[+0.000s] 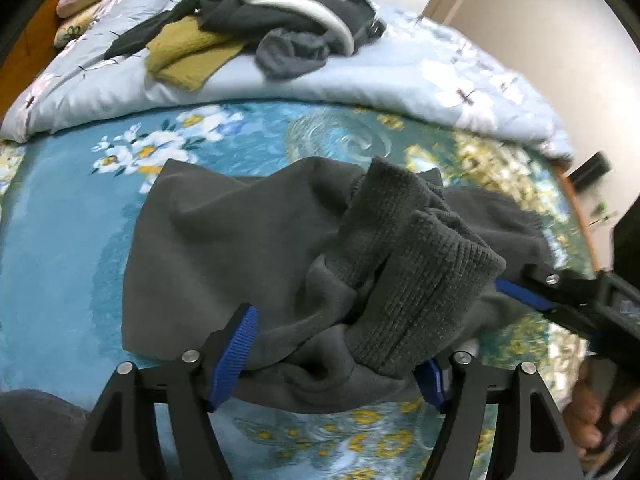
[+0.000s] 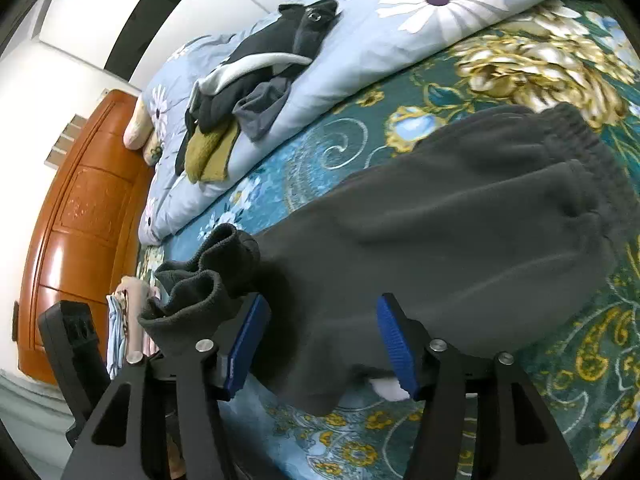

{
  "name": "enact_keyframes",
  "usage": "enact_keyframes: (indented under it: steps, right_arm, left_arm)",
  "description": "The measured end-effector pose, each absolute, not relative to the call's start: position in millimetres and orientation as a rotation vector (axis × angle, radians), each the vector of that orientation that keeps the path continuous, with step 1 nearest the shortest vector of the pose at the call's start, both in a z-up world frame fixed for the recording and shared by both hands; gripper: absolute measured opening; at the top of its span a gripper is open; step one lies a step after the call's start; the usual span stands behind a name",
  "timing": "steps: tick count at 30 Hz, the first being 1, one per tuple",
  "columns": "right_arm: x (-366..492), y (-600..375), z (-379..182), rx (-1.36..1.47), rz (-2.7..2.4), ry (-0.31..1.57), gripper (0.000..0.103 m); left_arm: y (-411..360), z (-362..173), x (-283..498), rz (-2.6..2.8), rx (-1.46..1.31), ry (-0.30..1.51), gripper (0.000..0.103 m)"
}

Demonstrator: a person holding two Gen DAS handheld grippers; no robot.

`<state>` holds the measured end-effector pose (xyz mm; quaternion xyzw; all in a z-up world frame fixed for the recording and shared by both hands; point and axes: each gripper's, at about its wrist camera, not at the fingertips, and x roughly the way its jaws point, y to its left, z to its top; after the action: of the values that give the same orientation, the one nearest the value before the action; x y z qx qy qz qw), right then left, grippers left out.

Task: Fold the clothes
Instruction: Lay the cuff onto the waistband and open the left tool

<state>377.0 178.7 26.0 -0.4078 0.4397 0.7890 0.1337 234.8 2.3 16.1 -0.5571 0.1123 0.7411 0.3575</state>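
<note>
Dark grey fleece trousers (image 2: 460, 240) spread across a teal floral bedspread (image 1: 60, 248), ribbed cuffs (image 1: 420, 264) bunched atop the folded leg, left gripper (image 1: 336, 356) jaws spread wide astride the fabric, right gripper (image 2: 324, 344) jaws parted over the soft cloth, nothing pinched.

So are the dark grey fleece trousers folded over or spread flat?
Folded over: the dark grey fleece trousers lie doubled, ribbed cuffs bunched on top.

Even, soft daylight; glare on headboard (image 2: 76, 216). Strong fisheye bending, dark corners. Motion blur at left-view right edge.
</note>
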Motion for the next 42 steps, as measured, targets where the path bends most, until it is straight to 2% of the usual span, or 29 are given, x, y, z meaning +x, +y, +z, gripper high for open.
enact_keyframes:
  steps: [9, 15, 19, 20, 21, 24, 27, 34, 39, 42]
  right_arm:
    - [359.9, 173.7, 22.9, -1.182, 2.273, 1.279, 0.061]
    - [373.6, 187.3, 27.5, -1.122, 2.249, 1.272, 0.061]
    - [391.5, 200.6, 36.7, -1.069, 2.242, 1.269, 0.061]
    - [394.2, 202.1, 38.0, -1.065, 2.24, 1.271, 0.061]
    - [396.3, 202.2, 38.7, -1.067, 2.241, 1.272, 0.061]
    - [396.2, 196.8, 38.2, -1.088, 2.262, 1.269, 0.061]
    - [382.8, 184.3, 30.6, -1.148, 2.28, 1.271, 0.061]
    - [331.5, 152.1, 37.2, -1.257, 2.381, 1.203, 0.061]
    - [310.4, 129.6, 42.7, -1.367, 2.41, 1.197, 0.061]
    - [298.4, 116.7, 33.8, -1.462, 2.366, 1.292, 0.061]
  left_arm:
    - [36.6, 9.8, 274.2, 1.989, -1.399, 0.666, 0.078]
    - [42.2, 35.2, 294.4, 1.948, -1.312, 0.624, 0.089]
    - [21.1, 56.5, 280.9, 1.931, -1.267, 0.398, 0.09]
    - [9.2, 56.3, 267.3, 1.959, -1.265, 0.326, 0.092]
    - [-2.8, 56.1, 253.6, 1.986, -1.264, 0.254, 0.101]
    - [-47.9, 36.3, 193.4, 2.14, -1.402, 0.073, 0.103]
    - [-82.6, 25.4, 147.5, 2.066, -1.557, -0.27, 0.103]
    - [-83.4, 24.5, 140.6, 2.056, -1.448, -0.365, 0.103]
    - [-81.9, 8.1, 132.1, 2.001, -1.53, -0.425, 0.103]
    - [-92.8, 6.1, 129.7, 1.981, -1.528, -0.517, 0.103]
